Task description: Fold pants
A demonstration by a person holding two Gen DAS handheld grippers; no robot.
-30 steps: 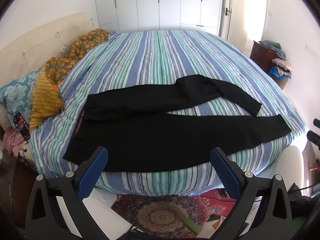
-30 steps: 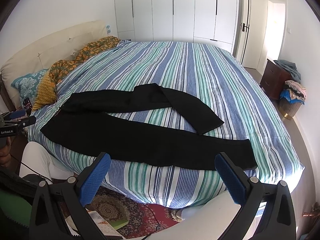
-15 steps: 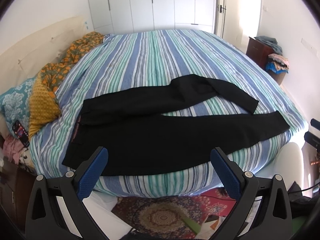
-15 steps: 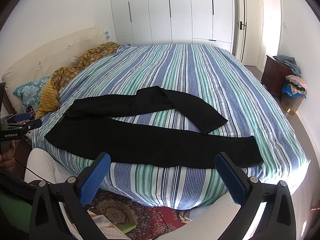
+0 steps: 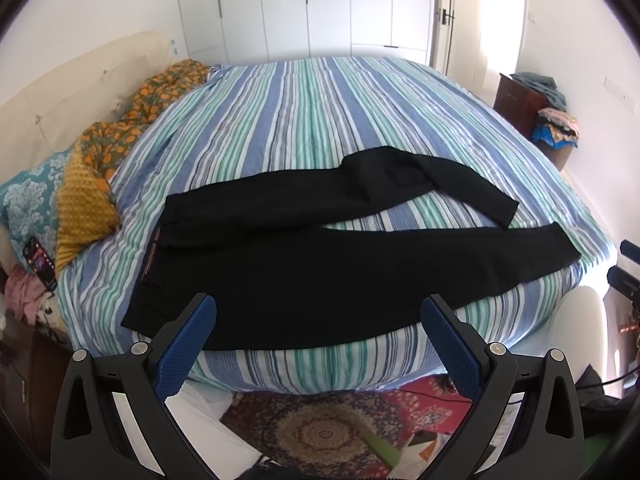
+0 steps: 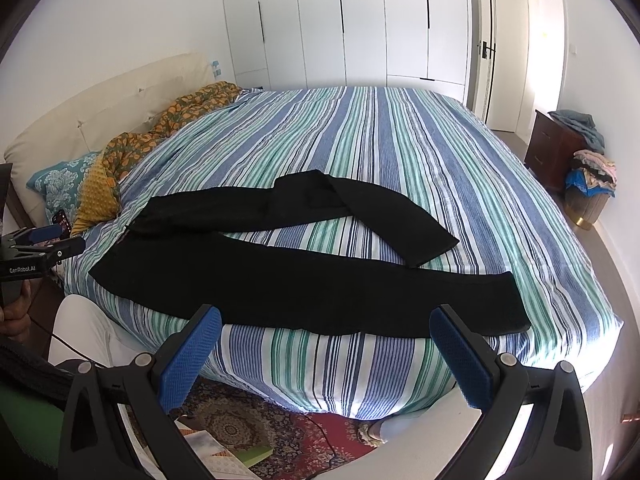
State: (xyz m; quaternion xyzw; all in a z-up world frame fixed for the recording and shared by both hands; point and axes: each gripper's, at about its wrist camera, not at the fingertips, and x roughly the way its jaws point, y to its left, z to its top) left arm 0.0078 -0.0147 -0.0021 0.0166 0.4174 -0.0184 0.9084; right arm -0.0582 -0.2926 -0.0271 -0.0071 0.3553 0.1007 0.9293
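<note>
Black pants (image 5: 320,268) lie spread on the striped bed (image 5: 312,120), waistband to the left, near leg straight along the front edge, far leg bent back on itself. They also show in the right wrist view (image 6: 304,284). My left gripper (image 5: 318,312) is open and empty, held off the bed's front edge near the waist end. My right gripper (image 6: 326,322) is open and empty, held off the front edge near the leg end. The left gripper also shows at the left edge of the right wrist view (image 6: 48,240).
An orange patterned blanket (image 5: 120,136) and a teal pillow (image 5: 24,196) lie at the headboard. A phone (image 5: 38,260) sits at the bed's left side. A patterned rug (image 5: 320,432) covers the floor below. A dresser with clothes (image 6: 568,152) stands at the right wall.
Both grippers have risen and tilted slightly, so the bed and pants sit a little lower in both views. The pants have not moved. Both grippers stay open.
</note>
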